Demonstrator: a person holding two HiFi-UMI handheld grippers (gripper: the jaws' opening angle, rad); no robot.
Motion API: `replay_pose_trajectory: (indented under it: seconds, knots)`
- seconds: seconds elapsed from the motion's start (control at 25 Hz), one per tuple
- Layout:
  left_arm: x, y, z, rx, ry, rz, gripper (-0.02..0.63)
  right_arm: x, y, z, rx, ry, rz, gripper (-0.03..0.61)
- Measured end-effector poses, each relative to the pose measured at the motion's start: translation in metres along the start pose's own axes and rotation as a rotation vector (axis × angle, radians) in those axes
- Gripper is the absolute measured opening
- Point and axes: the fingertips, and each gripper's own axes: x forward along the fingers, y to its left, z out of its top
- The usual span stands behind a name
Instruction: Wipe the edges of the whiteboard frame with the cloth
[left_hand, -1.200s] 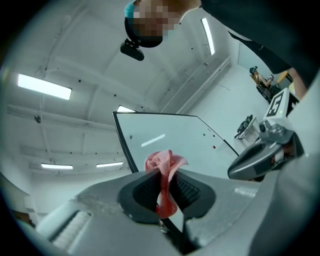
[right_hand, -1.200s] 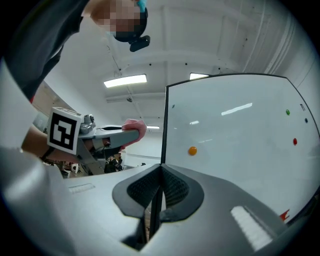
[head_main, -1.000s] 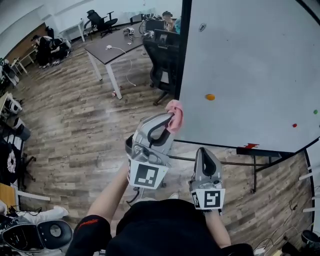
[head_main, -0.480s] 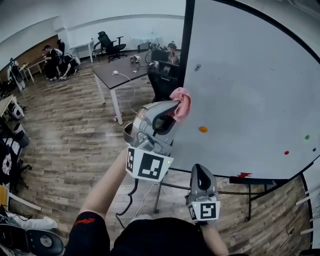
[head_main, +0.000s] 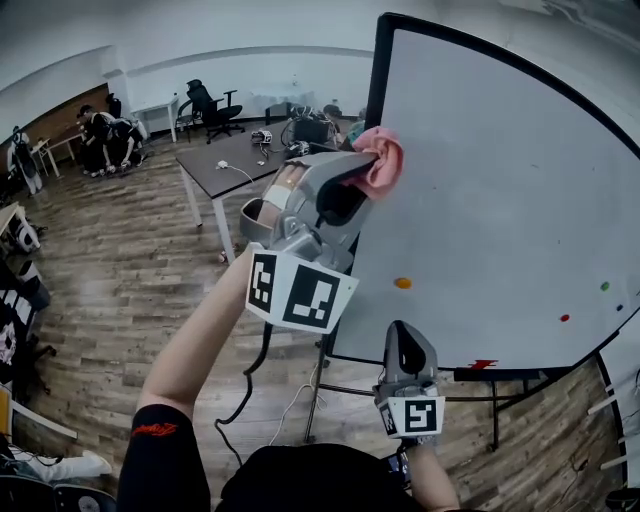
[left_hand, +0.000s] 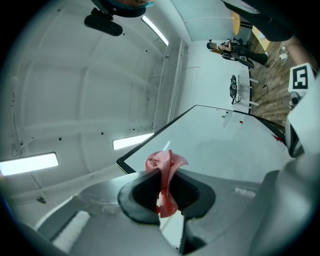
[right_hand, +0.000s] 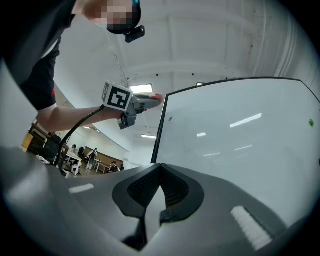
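A: Head view: what fills the right side?

B: The whiteboard, its black frame rising at upper centre. My left gripper is clamped on the pink cloth, held at that edge. My right gripper, lower centre, has its jaws together, empty.

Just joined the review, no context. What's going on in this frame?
A person holds tongs in each hand in front of a whiteboard. The left tongs are shut on a pink cloth, held high at the left edge of the black frame, near its top corner. The cloth looks pressed to the frame there. The right tongs hang low near the board's bottom, shut with nothing in them.
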Motion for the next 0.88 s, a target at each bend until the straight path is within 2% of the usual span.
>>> replay_pose_trajectory:
  seconds: [0.16, 0.32, 0.52, 0.88]
  knots:
    - [0.013, 0.028, 0.01, 0.053, -0.028, 0.018, 0.046, 0.018, -0.003, 0.021, -0.03, -0.031, -0.006, 0.002]
    - [0.028, 0.054, 0.024, 0.117, -0.043, 0.039, 0.046, 0.037, -0.011, 0.058, -0.081, -0.095, -0.017, 0.002]
    - [0.046, 0.069, 0.038, 0.18, -0.021, 0.053, 0.046, 0.052, -0.027, 0.094, -0.145, -0.149, -0.027, 0.002]
    - [0.07, 0.1, 0.045, 0.326, 0.034, 0.078, 0.046, 0.075, -0.022, 0.147, -0.202, -0.226, -0.005, 0.002]
